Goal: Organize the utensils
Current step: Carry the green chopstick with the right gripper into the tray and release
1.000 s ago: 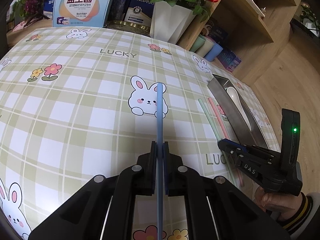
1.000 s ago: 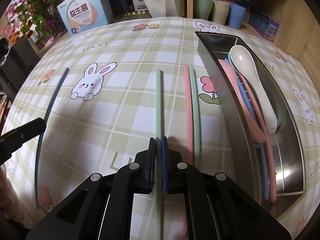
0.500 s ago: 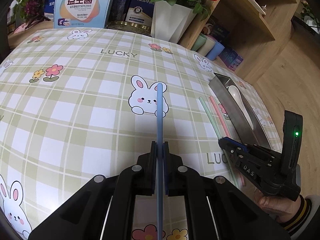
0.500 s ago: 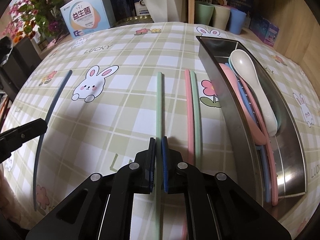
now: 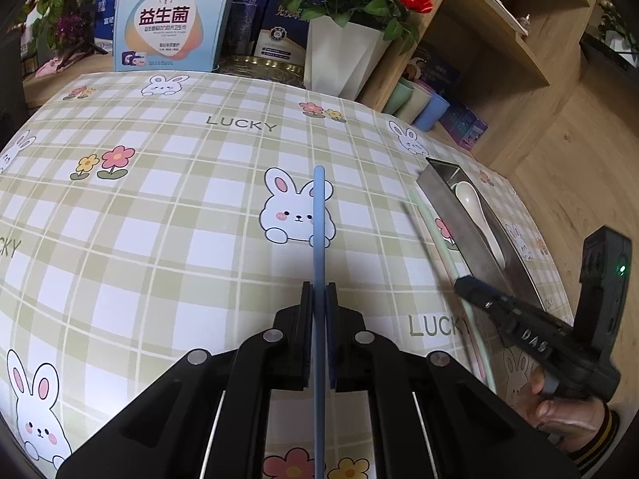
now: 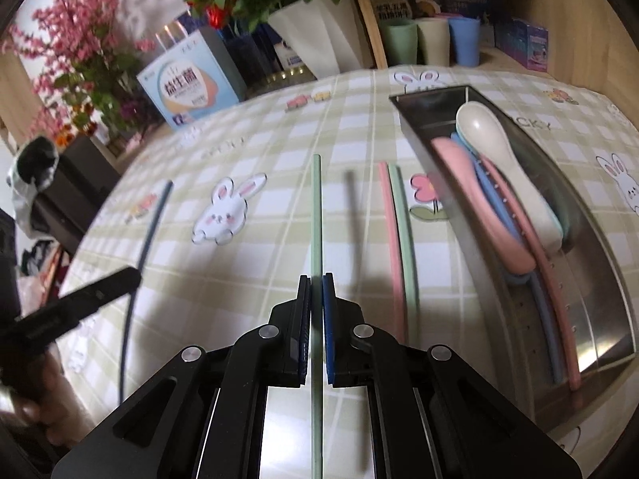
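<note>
Both grippers are clenched, each on one chopstick. The left gripper point(image 5: 319, 293) pinches a blue chopstick point(image 5: 318, 215) well to the left of the steel tray point(image 6: 599, 279); the right gripper point(image 6: 316, 283) pinches a green chopstick point(image 6: 316, 215) nearer the tray, its shadow on the cloth suggesting it is lifted clear. A pink chopstick point(image 6: 389, 215) and a second green one point(image 6: 403, 215) lie touching on the cloth between the held green one and the tray. Inside the tray: white spoon point(image 6: 495, 147), pink spoon point(image 6: 479, 203), blue items beneath

Judgement: step in hand is carrying each stick to the tray. Keep the stick parallel to the tray's long walls, lower the far tip in first, open only once it rests inside

Legible: "LUCKY" point(image 5: 241, 123) on the tablecloth; "DAS" point(image 5: 534, 341) on the right gripper; box point(image 5: 167, 26) behind the tray reads "益生菌"
</note>
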`<state>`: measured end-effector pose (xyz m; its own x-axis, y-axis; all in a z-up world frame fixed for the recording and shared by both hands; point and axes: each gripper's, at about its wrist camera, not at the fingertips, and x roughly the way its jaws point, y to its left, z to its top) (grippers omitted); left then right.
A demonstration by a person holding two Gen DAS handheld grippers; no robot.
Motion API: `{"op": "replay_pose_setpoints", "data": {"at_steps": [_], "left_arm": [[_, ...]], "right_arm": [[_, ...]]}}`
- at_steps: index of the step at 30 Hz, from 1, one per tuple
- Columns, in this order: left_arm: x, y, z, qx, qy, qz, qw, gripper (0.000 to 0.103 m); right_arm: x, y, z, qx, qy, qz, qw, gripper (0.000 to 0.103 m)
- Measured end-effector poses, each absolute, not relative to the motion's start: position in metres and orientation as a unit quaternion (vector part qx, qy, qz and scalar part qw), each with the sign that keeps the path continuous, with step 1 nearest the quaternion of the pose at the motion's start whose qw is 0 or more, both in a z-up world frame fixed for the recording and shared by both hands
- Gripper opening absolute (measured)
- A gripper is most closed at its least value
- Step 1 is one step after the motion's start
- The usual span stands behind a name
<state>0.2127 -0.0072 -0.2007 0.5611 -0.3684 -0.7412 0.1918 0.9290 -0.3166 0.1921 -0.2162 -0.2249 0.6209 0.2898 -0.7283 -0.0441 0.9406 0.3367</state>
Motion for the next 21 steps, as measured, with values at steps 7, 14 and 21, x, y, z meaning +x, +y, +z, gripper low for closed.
{"op": "replay_pose_setpoints", "data": {"at_steps": [7, 14, 21], "left_arm": [[0.216, -0.013, -0.196, -0.095, 0.444, -0.159, 0.877, 0.006], [0.217, -0.023, -0.193, -0.09, 0.448, -0.159, 0.875, 0.006], [0.221, -0.03, -0.193, -0.095, 0.459, -0.162, 0.868, 0.006]], "right_arm": [[0.195, -0.252, -0.198, 0.157, 0.385, 0.079, 0.906, 0.006], [0.216, -0.3, -0.2, 0.101, 0.409, 0.041, 0.906, 0.006], [0.226, -0.314, -0.217, 0.043, 0.452, 0.037, 0.89, 0.006]]}}
